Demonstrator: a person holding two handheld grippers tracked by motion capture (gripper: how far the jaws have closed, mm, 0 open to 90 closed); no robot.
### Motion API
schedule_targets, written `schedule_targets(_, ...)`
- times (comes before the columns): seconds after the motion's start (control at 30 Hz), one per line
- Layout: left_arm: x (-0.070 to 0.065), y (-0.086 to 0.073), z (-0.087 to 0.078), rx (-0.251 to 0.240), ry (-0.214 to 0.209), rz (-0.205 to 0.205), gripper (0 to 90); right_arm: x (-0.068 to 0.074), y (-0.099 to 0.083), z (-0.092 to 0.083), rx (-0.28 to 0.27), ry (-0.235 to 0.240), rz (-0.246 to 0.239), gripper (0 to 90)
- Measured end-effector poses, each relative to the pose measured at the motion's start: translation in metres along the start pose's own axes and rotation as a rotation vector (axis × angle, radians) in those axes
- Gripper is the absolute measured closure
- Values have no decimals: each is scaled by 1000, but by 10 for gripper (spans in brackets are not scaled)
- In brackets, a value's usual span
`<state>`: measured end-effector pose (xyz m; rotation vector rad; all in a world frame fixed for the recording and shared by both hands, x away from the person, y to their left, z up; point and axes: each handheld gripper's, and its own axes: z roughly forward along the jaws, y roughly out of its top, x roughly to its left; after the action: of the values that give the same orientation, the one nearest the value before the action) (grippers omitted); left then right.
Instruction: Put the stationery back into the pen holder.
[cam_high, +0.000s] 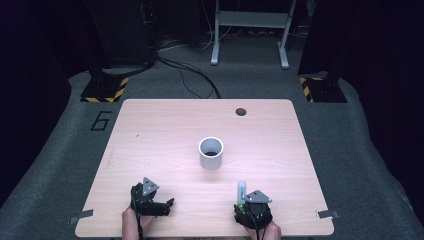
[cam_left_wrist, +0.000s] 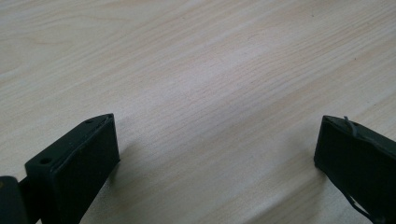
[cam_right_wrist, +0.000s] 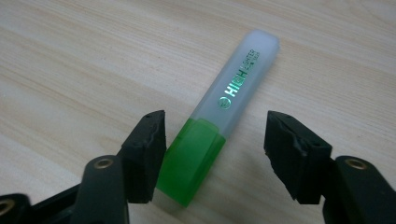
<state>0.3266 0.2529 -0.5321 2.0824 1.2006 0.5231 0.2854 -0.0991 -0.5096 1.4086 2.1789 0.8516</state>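
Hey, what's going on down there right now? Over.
Left gripper open, empty. Right gripper open around highlighter lying on table. White cup ahead, path clear.

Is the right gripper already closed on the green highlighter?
No, the right gripper has its jaws apart on either side of the highlighter, which lies on the table.

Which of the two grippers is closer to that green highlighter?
Right. The right gripper has its open jaws on either side of the highlighter. The left gripper rests well off to its left.

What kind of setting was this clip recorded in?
Probably a lab recording station: a bare wooden table on grey carpet, hazard-striped stand bases behind it, and loose cables across the floor.
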Motion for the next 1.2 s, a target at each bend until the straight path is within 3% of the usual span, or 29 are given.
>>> schedule_targets(0.37,0,0,0,3,-2,1,0,-14,-4,-3,8,-24,0,637)
schedule_targets(0.53,0,0,0,0,0,-1,0,-22,-4,-4,12,-29,10,657)
schedule_targets(0.67,0,0,0,4,-4,1,0,-26,-5,-6,20,-26,19,603)
schedule_targets(0.83,0,0,0,4,-4,0,0,-31,-1,-9,79,-8,23,601)
schedule_targets(1.0,0,0,0,0,0,0,0,-32,7,-3,170,6,-30,613)
schedule_targets(1.2,0,0,0,0,0,1,0,-35,20,0,274,28,-42,642)
